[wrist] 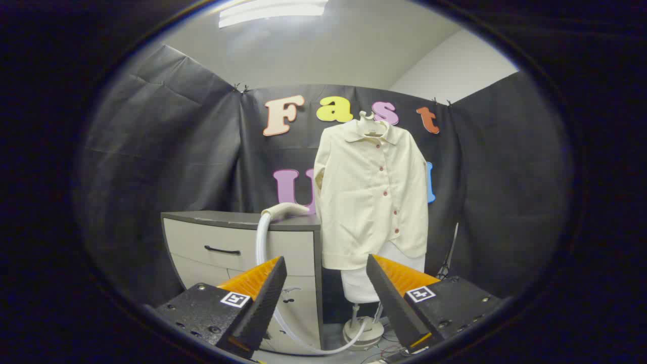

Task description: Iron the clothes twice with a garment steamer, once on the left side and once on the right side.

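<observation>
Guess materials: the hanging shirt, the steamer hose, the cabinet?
Shirt: looks like matte woven cotton or linen, cream, soft creases. Hose: likely smooth flexible plastic or rubber, slight sheen, bends freely. Cabinet: probably painted or laminated board, matte, with a dark handle. Gripper open, beyond them nothing held.

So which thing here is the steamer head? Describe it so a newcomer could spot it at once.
Start at the grey cabinet left of the hanging cream shirt. The steamer head lies on the cabinet's top at its right end, beside the shirt's sleeve, well beyond the open gripper. It alone has a pale hose curving down the cabinet front.
</observation>
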`<state>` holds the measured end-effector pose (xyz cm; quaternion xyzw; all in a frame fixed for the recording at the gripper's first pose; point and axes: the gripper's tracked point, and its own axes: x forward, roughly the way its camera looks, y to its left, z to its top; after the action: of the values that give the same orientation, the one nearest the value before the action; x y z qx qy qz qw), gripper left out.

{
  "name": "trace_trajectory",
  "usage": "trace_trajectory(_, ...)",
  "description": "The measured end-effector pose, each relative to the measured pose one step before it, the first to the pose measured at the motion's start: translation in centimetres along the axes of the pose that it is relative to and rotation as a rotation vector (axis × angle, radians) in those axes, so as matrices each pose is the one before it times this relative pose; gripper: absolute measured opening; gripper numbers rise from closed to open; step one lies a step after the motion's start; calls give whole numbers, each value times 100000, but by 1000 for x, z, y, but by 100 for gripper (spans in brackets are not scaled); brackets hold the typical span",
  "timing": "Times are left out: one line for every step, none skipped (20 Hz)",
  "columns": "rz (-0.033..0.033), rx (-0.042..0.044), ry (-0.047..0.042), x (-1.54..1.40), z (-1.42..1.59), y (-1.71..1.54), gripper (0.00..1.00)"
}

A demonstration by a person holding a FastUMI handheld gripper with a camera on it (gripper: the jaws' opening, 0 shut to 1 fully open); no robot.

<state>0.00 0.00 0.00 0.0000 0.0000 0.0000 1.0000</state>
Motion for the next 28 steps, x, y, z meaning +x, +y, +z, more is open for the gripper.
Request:
trace_trajectory(-66,-460,-502,125,-25,162,97)
trace_trajectory(384,385,-448,-26,164,304,97)
trace_trajectory(-511,661,-958,-37,177,52,97)
trace_trajectory(-570,779,-1137,-105,372,-67,97)
trace_trajectory(-653,931,-1224,-67,303,-217,97)
trace_trajectory(-472,1125,-864,-69,310,-190,97)
trace_trajectory(-864,1626,-794,-66,187,-382,97)
trace_trajectory(-760,1085,27,-123,106,-374,97)
trace_trajectory(-1061,1065,202,-102,7,-529,96)
trace_trajectory(-738,919,51,-92,19,-405,97)
trace_trajectory(-201,753,-266,-108,144,-162,96)
trace_trajectory(-472,233,-225,-141,182,-302,96)
trace_trajectory(-411,-144,-100,-94,-171,-254,96)
trace_trajectory(-111,-223,-180,-115,-28,-131,96)
trace_trajectory(-106,-207,-155,-120,-27,-101,96)
trace_trajectory(-60,-297,70,-15,12,-65,96)
trace_trajectory(310,-374,379,-67,-205,57,96)
trace_trajectory(133,-503,325,-18,-60,-30,96)
trace_trajectory(-170,-558,15,102,-66,7,96)
trace_trajectory(-192,-143,63,219,-16,66,96)
trace_trajectory(263,380,-31,109,88,171,96)
trace_trajectory(588,702,-25,219,101,295,96)
trace_trajectory(259,663,-45,365,43,236,96)
trace_trajectory(-221,732,476,440,57,177,96)
trace_trajectory(-658,724,1170,545,-258,101,96)
trace_trajectory(333,759,2152,585,-378,333,96)
trace_trajectory(404,542,1800,600,-173,470,96)
trace_trajectory(-41,395,2249,725,-203,244,96)
